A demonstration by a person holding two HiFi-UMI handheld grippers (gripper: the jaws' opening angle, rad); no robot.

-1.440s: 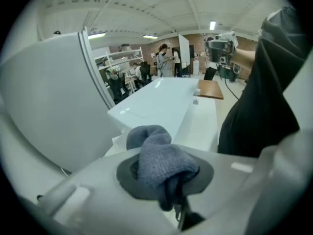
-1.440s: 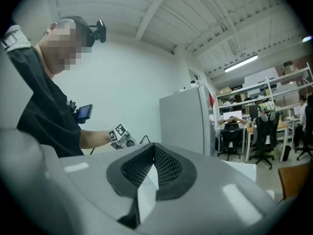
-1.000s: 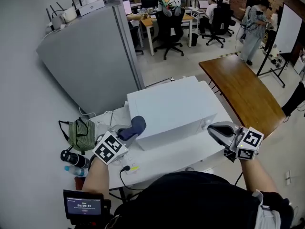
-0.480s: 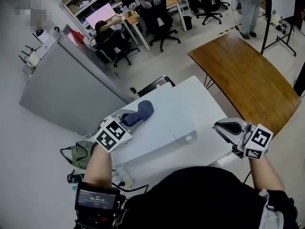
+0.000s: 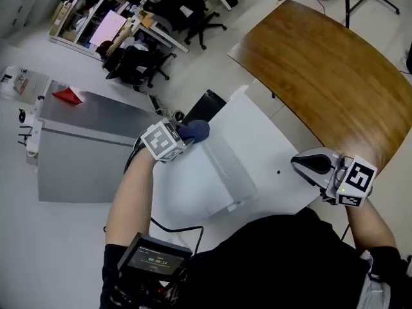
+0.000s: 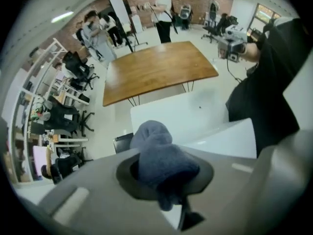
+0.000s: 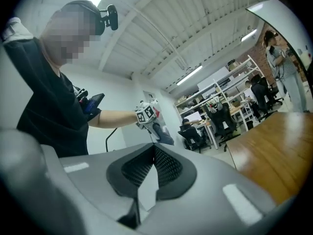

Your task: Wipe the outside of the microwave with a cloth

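The cloth (image 5: pixel 196 130) was pinched in the left gripper (image 5: pixel 183 134) atop the microwave (image 5: pixel 212 172); the right gripper (image 5: pixel 304 163) was pressed together, empty. Wiping was judged underway.

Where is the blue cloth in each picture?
Head view: cloth left of centre, held by the left gripper.
Left gripper view: cloth big, right in the middle.
Right gripper view: cloth small, near the centre, far off.
Shared landmark: the brown wooden table, in all three.

microwave (image 5: pixel 212 172) 1 | cloth (image 5: pixel 195 131) 1 | hand-held grippers (image 5: pixel 187 134) (image 5: pixel 299 162) 2 | wooden table (image 5: pixel 322 63) 1 | white table (image 5: pixel 280 148) 1
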